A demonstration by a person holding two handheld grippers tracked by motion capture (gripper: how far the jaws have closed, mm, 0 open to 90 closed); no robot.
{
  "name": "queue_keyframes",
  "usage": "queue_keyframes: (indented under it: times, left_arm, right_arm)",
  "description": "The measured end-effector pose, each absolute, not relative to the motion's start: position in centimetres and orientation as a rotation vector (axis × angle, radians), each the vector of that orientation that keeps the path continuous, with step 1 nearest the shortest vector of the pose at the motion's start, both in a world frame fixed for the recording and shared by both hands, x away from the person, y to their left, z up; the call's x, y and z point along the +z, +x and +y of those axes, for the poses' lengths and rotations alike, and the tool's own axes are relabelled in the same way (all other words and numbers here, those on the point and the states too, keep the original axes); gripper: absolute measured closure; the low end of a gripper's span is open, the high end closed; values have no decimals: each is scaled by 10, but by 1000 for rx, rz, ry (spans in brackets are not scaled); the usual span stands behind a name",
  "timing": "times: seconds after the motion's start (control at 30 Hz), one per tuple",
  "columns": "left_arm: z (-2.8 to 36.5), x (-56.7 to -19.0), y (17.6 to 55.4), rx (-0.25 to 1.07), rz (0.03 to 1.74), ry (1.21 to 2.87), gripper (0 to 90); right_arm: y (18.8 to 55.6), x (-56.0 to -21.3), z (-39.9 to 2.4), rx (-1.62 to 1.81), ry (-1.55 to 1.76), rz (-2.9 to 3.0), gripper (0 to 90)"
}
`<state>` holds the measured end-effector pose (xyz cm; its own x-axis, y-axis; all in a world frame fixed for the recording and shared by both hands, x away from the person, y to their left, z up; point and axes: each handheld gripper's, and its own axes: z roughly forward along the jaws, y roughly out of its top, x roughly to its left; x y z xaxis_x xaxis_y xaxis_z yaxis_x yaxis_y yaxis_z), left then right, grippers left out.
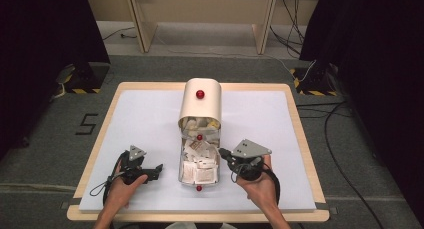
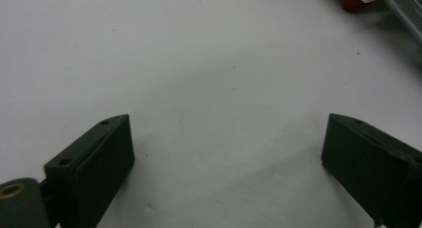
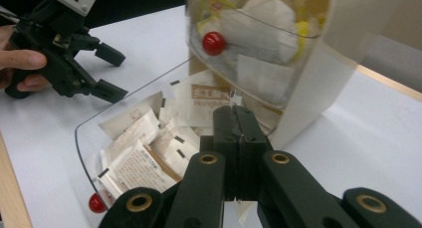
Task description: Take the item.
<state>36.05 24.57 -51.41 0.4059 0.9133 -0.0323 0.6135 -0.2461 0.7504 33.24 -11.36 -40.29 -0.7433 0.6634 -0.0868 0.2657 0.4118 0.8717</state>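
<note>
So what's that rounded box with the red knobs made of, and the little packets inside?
The cream cover looks like matte painted wood or plastic; it is opaque with an even sheen. The drawer looks like clear plastic: packets show through its curved wall. The red knob is glossy, perhaps plastic. The packets look like printed paper sachets, creased, with flat sealed edges.

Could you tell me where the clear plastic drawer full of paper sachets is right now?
In the high view, the clear plastic drawer sits mid-table, pulled toward the person from the cream rounded box, between both grippers.
</note>
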Motion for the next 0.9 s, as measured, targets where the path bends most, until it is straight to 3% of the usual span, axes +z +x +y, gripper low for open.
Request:
queue_keyframes:
  times: [0.9]
  left_arm:
    - [246,-514,360,549,1298,1966,56]
  right_arm:
    - [354,-398,-183,1274,995,2083,900]
